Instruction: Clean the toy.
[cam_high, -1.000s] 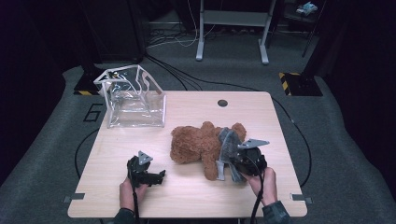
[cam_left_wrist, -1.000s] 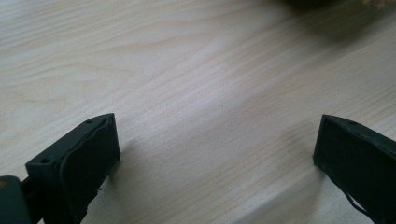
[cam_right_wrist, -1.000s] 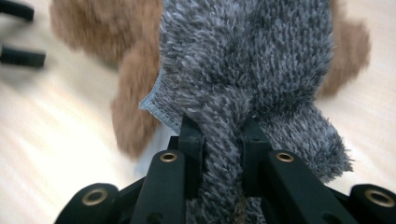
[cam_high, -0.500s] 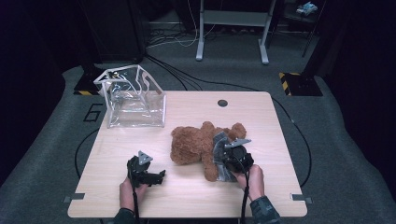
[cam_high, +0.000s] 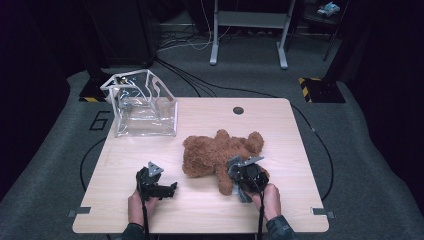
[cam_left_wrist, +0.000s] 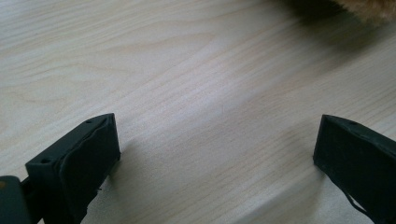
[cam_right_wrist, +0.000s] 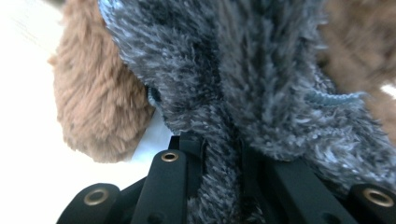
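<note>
A brown teddy bear (cam_high: 215, 152) lies on its side in the middle of the wooden table (cam_high: 290, 130). It wears a fuzzy grey garment (cam_right_wrist: 243, 93). My right gripper (cam_high: 243, 180) is at the bear's near end, shut on a fold of that grey garment, which runs down between the jaws of the right gripper (cam_right_wrist: 222, 154). A brown limb (cam_right_wrist: 98, 102) shows to the left of the fold. My left gripper (cam_high: 167, 190) rests low on the table left of the bear. In its own view the left gripper (cam_left_wrist: 217, 140) is open over bare wood, with brown fur (cam_left_wrist: 373, 7) at the top right corner.
A clear plastic bag (cam_high: 145, 107) with a white rim stands open at the table's far left corner. A small dark round hole (cam_high: 238, 110) sits near the far edge. Cables and a metal stand's legs (cam_high: 247, 35) lie on the floor beyond.
My right gripper has sunk and shifted left toward the bear's near end, still pinching the grey garment. The left gripper has stayed put.
</note>
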